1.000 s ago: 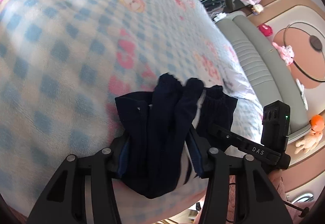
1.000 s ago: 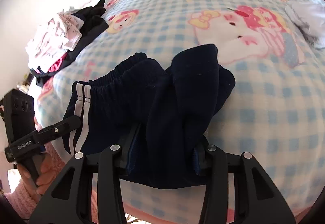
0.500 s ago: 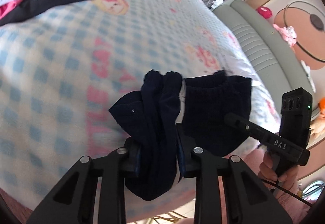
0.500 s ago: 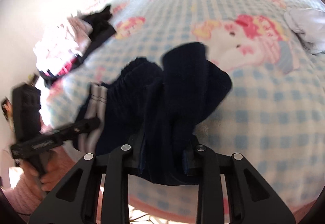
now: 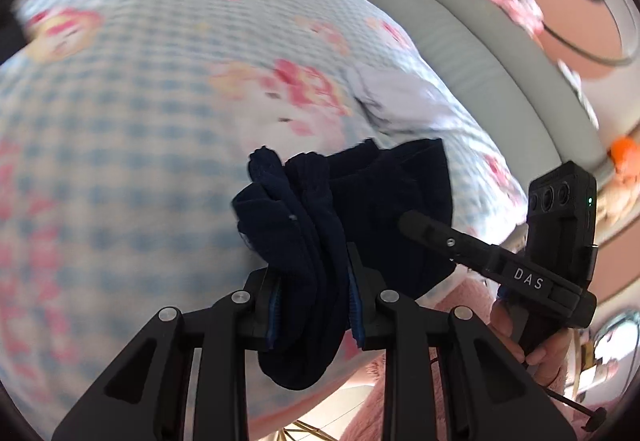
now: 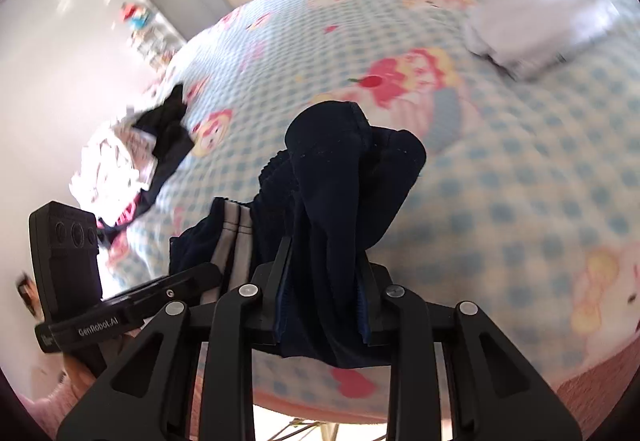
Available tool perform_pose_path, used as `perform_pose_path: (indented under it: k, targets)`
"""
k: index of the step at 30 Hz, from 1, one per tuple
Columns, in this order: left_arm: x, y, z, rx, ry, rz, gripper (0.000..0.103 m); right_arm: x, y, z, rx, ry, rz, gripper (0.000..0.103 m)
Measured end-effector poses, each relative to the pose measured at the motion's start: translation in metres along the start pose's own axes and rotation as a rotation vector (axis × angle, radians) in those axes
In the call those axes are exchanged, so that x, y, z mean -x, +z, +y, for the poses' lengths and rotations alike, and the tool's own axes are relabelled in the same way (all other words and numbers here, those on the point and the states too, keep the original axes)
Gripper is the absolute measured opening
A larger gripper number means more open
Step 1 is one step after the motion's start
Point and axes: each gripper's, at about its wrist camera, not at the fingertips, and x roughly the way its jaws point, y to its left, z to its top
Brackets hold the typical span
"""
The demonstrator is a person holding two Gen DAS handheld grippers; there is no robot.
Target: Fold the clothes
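A pair of navy shorts [image 5: 360, 209] with white side stripes [image 6: 230, 241] is held up over the near edge of a checked blue and white bedspread [image 5: 120, 129]. My left gripper [image 5: 314, 305] is shut on a bunched fold of the shorts. My right gripper [image 6: 324, 305] is shut on another bunch of the same shorts [image 6: 344, 177]. Each gripper shows in the other's view, at the right of the left wrist view [image 5: 520, 273] and at the lower left of the right wrist view [image 6: 120, 313], held in a hand.
A folded white garment [image 6: 532, 29] lies on the bed at the far right, also seen as a pale cloth [image 5: 400, 101]. A heap of dark and white clothes [image 6: 136, 161] sits at the bed's left. A grey padded headboard [image 5: 480, 53] borders the bed.
Both grippers went from open around the shorts to shut on them, then lifted and swung with the cloth; the views now point further toward the headboard and the white garment.
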Motion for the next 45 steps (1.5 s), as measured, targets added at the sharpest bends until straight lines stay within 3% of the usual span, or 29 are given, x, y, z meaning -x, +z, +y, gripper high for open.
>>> perform_pose_path:
  k: [5,9,18,21,23,25,27,28,29,34,37,41,45]
  targets:
    - [-0.041,0.051,-0.058,-0.123,-0.016,0.004,0.027,0.024,0.025,-0.034,-0.035,-0.015,-0.059,0.026]
    - [-0.080,0.085,-0.098,-0.165,-0.038,0.006,0.027,0.041,0.057,-0.066,-0.057,-0.038,-0.111,0.026]
    - [-0.133,0.192,-0.189,-0.210,-0.107,-0.151,0.027,0.074,0.160,-0.149,-0.091,-0.118,-0.239,0.026]
    - [-0.162,0.220,-0.190,-0.170,-0.078,-0.164,0.030,0.085,0.194,-0.177,-0.103,-0.144,-0.281,0.027]
    - [-0.200,0.232,-0.176,-0.150,0.003,-0.119,0.031,0.093,0.217,-0.195,-0.111,-0.162,-0.310,0.027]
    - [-0.235,0.233,-0.155,-0.098,0.081,-0.018,0.032,0.064,0.225,-0.228,-0.162,-0.269,-0.239,0.028]
    - [-0.260,0.231,-0.133,-0.035,0.141,0.074,0.042,0.042,0.222,-0.255,-0.202,-0.365,-0.180,0.028]
    - [-0.259,0.229,-0.127,-0.014,0.127,0.071,0.053,0.044,0.217,-0.263,-0.223,-0.365,-0.196,0.034]
    - [-0.257,0.226,-0.122,0.002,0.113,0.065,0.056,0.048,0.212,-0.269,-0.243,-0.357,-0.219,0.037]
    - [-0.217,0.217,-0.132,-0.062,0.179,-0.124,0.056,0.081,0.200,-0.262,-0.223,-0.389,-0.366,0.037]
    - [-0.201,0.215,-0.163,-0.204,0.248,-0.235,0.054,0.068,0.202,-0.260,-0.193,-0.415,-0.314,0.037]
    - [-0.229,0.215,-0.192,-0.334,0.198,-0.114,0.054,0.048,0.204,-0.257,-0.152,-0.448,-0.236,0.028]
    - [-0.281,0.211,-0.184,-0.296,0.241,0.070,0.056,0.028,0.207,-0.254,-0.111,-0.481,-0.157,0.028]
